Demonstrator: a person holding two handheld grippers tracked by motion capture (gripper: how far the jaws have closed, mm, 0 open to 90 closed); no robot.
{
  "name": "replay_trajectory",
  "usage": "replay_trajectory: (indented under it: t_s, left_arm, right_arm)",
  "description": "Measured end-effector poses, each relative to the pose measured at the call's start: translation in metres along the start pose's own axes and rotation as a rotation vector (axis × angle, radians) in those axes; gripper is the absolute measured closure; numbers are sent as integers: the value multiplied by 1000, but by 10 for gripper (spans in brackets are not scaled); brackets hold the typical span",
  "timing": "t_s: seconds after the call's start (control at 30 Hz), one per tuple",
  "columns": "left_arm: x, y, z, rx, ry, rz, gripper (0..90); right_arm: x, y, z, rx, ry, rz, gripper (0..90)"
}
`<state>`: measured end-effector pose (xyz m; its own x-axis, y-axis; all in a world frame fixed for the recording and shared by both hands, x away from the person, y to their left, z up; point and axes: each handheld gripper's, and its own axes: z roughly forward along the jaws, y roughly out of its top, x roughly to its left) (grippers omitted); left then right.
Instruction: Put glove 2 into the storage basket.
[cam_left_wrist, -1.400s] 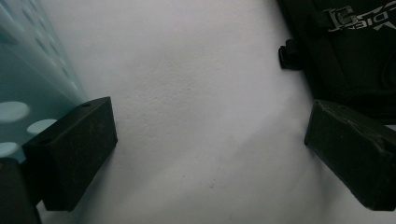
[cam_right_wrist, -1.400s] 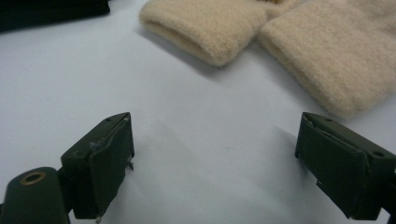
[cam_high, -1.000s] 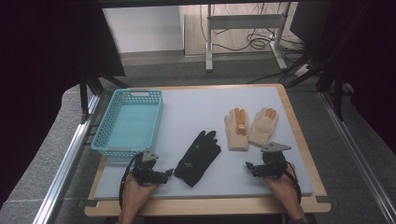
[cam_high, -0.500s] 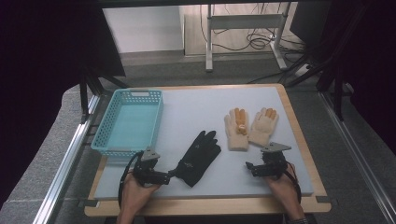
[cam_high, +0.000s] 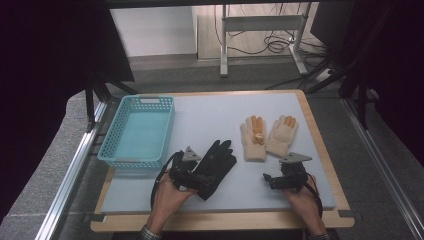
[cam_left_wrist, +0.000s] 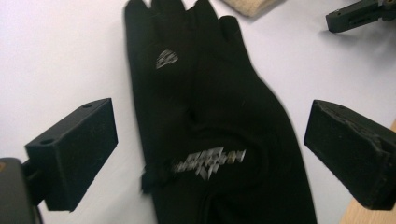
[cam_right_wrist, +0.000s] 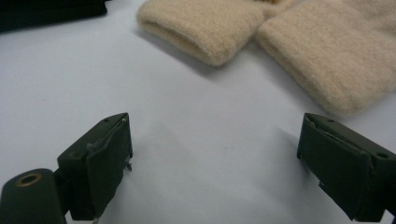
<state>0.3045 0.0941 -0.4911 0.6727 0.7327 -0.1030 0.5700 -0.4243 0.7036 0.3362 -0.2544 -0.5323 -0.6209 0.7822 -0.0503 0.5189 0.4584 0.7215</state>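
From above, our left gripper (cam_high: 202, 181) hangs over the cuff of the black glove (cam_high: 216, 161) beside the basket (cam_high: 137, 131), while the right gripper (cam_high: 272, 181) waits near the cream gloves (cam_high: 265, 136). Along the left jaws, just opened wider and gripping nothing, the glove lies flat between them, so we should drop squarely before pinching. The right jaws stand released over bare mat (cam_right_wrist: 196, 116).
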Motion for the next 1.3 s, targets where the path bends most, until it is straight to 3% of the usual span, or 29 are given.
replay_trajectory:
  t_s: [0.17,0.4,0.63,0.73,0.8,0.9,1.3]
  left_arm:
    - [3,8,22,37,18,-39,12]
    - [9,1,45,99,18,-65,0]
    - [-1,-5,56,124,17,-35,0]
    - [-10,-7,58,142,69,22,0]
    - [-11,-7,58,140,70,17,2]
    - [-12,-7,54,143,69,12,67]
    - [-4,2,45,187,76,19,495]
  right_arm:
    - [0,0,0,1,0,-1,97]
    - [0,0,0,0,1,-1,98]
    - [0,0,0,0,1,0,98]
    - [0,0,0,0,1,-1,97]
    - [0,0,0,0,1,-1,98]
    - [0,0,0,1,1,-1,98]
    - [0,0,0,1,0,-1,98]
